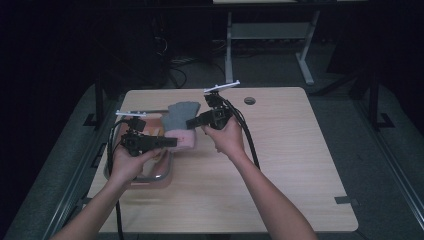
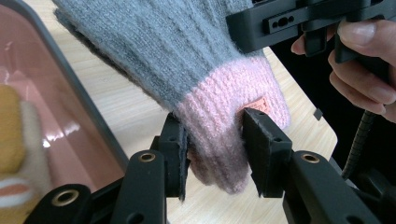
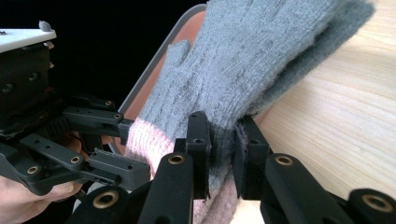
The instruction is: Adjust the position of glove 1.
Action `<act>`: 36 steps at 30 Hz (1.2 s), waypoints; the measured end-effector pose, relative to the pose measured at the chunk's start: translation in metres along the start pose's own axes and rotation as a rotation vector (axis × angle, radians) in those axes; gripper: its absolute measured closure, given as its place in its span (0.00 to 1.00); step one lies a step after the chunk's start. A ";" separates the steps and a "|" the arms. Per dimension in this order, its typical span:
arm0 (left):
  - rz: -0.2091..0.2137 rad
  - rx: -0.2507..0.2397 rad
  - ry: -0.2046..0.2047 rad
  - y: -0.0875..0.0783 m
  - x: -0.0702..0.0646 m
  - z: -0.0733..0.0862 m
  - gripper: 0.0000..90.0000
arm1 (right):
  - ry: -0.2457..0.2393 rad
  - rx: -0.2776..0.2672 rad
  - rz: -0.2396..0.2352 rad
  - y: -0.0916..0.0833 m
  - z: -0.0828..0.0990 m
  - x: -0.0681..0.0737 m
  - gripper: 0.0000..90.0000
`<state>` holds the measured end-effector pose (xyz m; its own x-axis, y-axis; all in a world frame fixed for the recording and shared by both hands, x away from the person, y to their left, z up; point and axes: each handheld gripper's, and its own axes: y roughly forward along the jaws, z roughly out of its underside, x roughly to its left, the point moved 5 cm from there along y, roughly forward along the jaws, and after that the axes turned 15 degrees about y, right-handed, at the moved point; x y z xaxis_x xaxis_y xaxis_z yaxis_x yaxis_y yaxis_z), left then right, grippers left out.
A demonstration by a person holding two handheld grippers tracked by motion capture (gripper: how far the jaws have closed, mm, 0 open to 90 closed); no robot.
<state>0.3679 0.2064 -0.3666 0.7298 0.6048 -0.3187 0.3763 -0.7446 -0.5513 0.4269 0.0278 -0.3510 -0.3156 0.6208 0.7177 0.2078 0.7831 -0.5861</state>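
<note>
A knitted glove (image 1: 181, 116), grey with a pink cuff, is held up over the table's left part between both grippers. My left gripper (image 1: 172, 142) is shut on the pink cuff (image 2: 224, 100), one pad on each side of it. My right gripper (image 1: 191, 122) is shut on the grey knit just above the cuff, and the fabric (image 3: 243, 60) bunches between its pads. In the left gripper view the glove (image 2: 154, 51) hangs across the top. The right gripper's body (image 2: 299, 18) shows at the upper right there, and the left gripper (image 3: 128, 144) shows at the left of the right gripper view.
A metal-rimmed tray (image 1: 159, 176) with a pink floor (image 2: 42, 93) lies at the table's left edge under the left hand, and an orange and white soft thing (image 2: 9, 135) sits in it. The wooden table (image 1: 280, 165) stretches right and toward me. A cable hole (image 1: 249, 100) sits near its far edge.
</note>
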 end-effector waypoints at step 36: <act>-0.061 0.011 -0.037 -0.046 0.031 0.028 0.68 | -0.022 0.060 -0.056 0.056 0.001 0.033 0.87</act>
<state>0.3569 0.2675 -0.3728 0.6837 0.6594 -0.3125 0.4132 -0.7028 -0.5791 0.4275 0.0925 -0.3603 -0.3456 0.5744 0.7420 0.1335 0.8128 -0.5670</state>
